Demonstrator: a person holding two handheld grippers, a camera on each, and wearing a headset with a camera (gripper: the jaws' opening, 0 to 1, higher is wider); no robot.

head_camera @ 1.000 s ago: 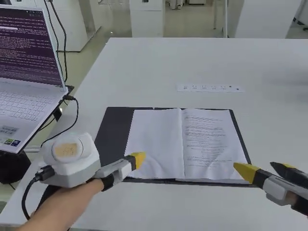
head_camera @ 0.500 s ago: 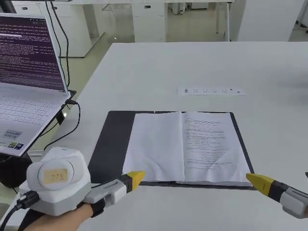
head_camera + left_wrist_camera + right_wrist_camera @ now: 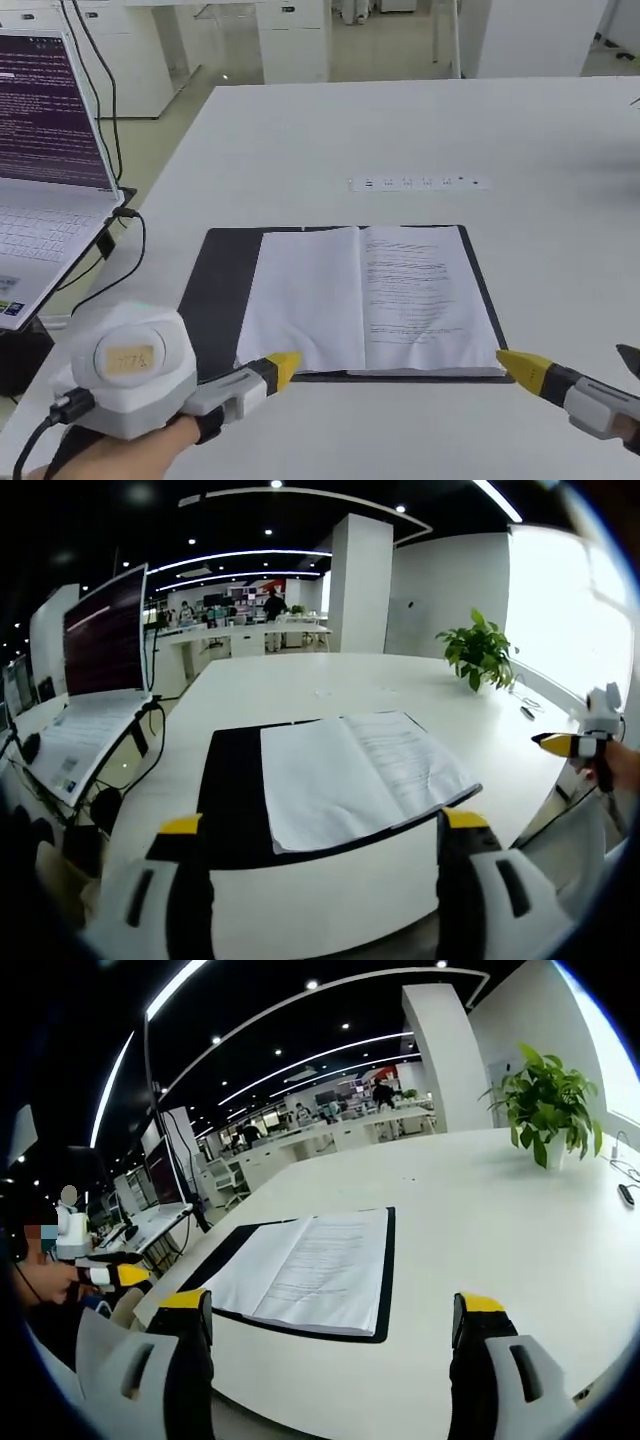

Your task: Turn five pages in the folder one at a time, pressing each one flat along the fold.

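Folder (image 3: 222, 300) open flat, spine pointing away — long axis seemingly left-right.

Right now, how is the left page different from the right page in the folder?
The left page looks blank; the right page carries printed lines. Beside the left page much black cover shows; the right page nearly hides its half. Both are white and lie flat.

Black folder (image 3: 225, 290) open flat on the white table (pages (image 3: 365, 300) spread, printed side right).
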